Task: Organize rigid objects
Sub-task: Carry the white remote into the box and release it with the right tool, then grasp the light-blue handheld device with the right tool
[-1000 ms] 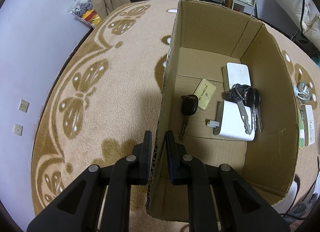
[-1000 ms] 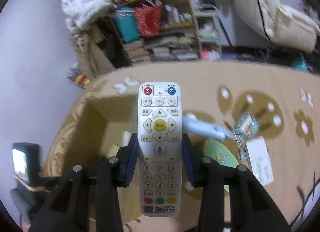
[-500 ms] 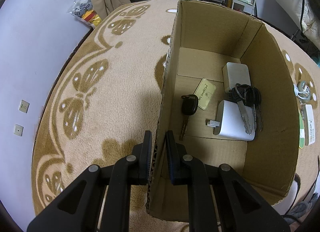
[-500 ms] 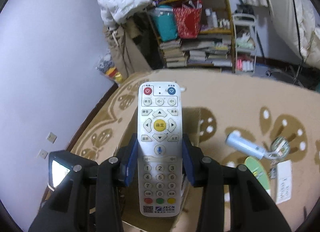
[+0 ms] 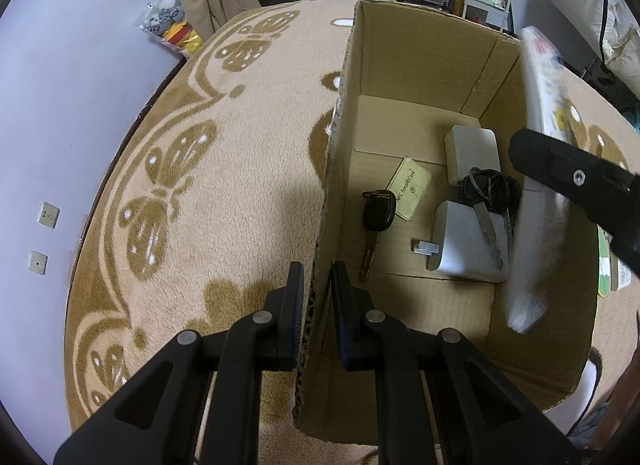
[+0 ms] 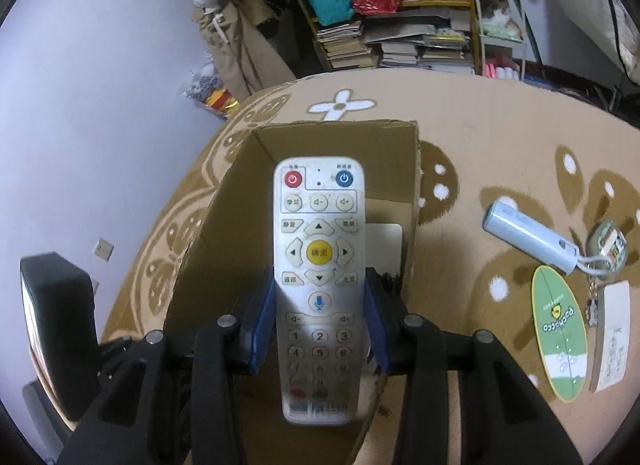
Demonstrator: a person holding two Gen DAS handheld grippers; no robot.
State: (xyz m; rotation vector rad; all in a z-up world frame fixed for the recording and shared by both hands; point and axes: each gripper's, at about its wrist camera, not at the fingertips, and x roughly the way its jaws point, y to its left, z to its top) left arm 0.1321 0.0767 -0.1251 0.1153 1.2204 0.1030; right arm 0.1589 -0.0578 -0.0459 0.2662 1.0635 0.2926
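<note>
We have our left gripper [image 5: 314, 285] pinched on the near left wall of the cardboard box [image 5: 400, 49], one finger outside over the carpet [image 5: 224, 193], the other inside. The box stands open on the beige patterned carpet. On its floor we see a black car key [image 5: 378, 217], a pale card [image 5: 412, 193] touching the key's head, two white adapters [image 5: 472, 149], and a bunch of keys [image 5: 490, 201] lying across the nearer one. Our right gripper [image 6: 320, 305] is clamped on a white remote control [image 6: 319, 265], pads against its long edges, buttons facing the camera. From the left wrist the remote [image 5: 538, 169] hangs over the box's right side, blurred, tilted with its lower end inside the opening above the adapters; we cannot tell whether it touches anything. Outside the box, on the carpet to the right, lie a pale blue power bank [image 6: 528, 237], a green oval tag [image 6: 560, 329] and a white card [image 6: 610, 337], near one another.
</note>
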